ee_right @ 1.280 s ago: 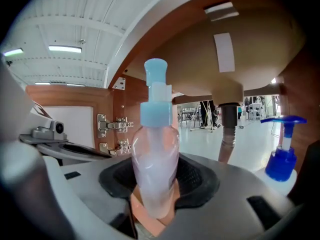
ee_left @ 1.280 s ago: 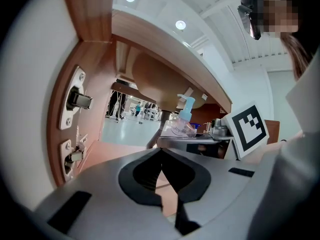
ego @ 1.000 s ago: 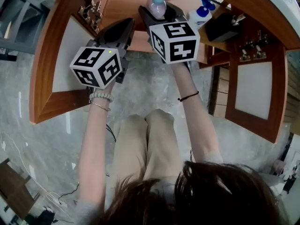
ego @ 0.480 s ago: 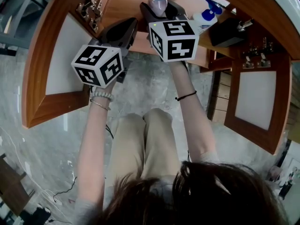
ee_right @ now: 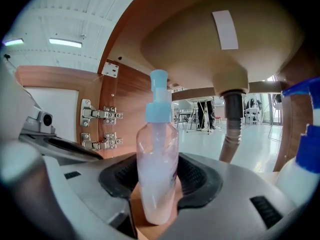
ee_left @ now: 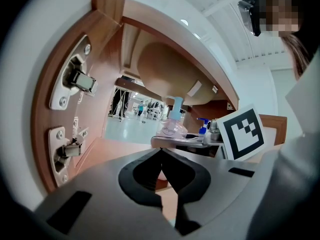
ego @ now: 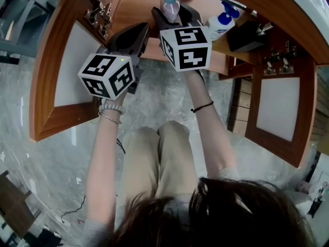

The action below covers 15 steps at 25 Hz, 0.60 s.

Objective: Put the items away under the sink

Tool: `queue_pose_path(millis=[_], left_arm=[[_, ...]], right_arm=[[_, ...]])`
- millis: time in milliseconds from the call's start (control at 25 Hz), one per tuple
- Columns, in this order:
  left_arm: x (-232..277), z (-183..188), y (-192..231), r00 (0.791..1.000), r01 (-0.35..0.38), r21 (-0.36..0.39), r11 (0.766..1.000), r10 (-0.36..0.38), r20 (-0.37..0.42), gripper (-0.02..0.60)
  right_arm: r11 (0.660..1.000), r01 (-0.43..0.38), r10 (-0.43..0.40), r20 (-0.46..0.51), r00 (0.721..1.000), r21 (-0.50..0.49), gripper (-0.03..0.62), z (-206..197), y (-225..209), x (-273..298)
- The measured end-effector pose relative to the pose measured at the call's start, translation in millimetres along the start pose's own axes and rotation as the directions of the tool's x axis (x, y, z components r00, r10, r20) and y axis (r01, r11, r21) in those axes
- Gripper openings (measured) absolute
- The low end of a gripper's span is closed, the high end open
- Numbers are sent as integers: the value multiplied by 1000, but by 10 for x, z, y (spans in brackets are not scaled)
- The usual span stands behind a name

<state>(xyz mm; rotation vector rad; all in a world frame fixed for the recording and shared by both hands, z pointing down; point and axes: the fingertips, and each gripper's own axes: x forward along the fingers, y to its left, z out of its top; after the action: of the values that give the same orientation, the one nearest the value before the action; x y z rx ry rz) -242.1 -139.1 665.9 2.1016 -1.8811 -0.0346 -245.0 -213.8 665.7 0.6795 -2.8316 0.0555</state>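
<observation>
Head view: the marker cube hides most of the pump bottle (ego: 170, 8). Only its pale shoulder and blue pump head show inside the wooden cabinet (ego: 128, 4). In the right gripper view the spray bottle (ee_right: 292, 184) is cut off at the frame edge and the foot of the ribbed drain pipe (ee_right: 232, 129) is lost behind the jaws. Right gripper (ee_right: 157, 184) is clamped on the bottle's clear round plastic body, milky pink inside, upright beneath the smooth beige sink bowl (ee_right: 200, 39); unclear whether the base touches the cabinet floor. Left gripper (ee_left: 161, 159): black pads pressed together, nothing between.
</observation>
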Motion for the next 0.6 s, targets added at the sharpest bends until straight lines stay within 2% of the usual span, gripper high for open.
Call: queue_pose_path(millis=[160,600], left_arm=[[-43,33,-41,1000,-1,-10,1000,1,-7,2],[-286,264,-327,998,-13,-22,1000,12,-64,2]], right_arm=[[999,22,-22,8,1000,29,239,39,-30,-50],[993,42,-38,-40,998,113,253,230,39,-450]])
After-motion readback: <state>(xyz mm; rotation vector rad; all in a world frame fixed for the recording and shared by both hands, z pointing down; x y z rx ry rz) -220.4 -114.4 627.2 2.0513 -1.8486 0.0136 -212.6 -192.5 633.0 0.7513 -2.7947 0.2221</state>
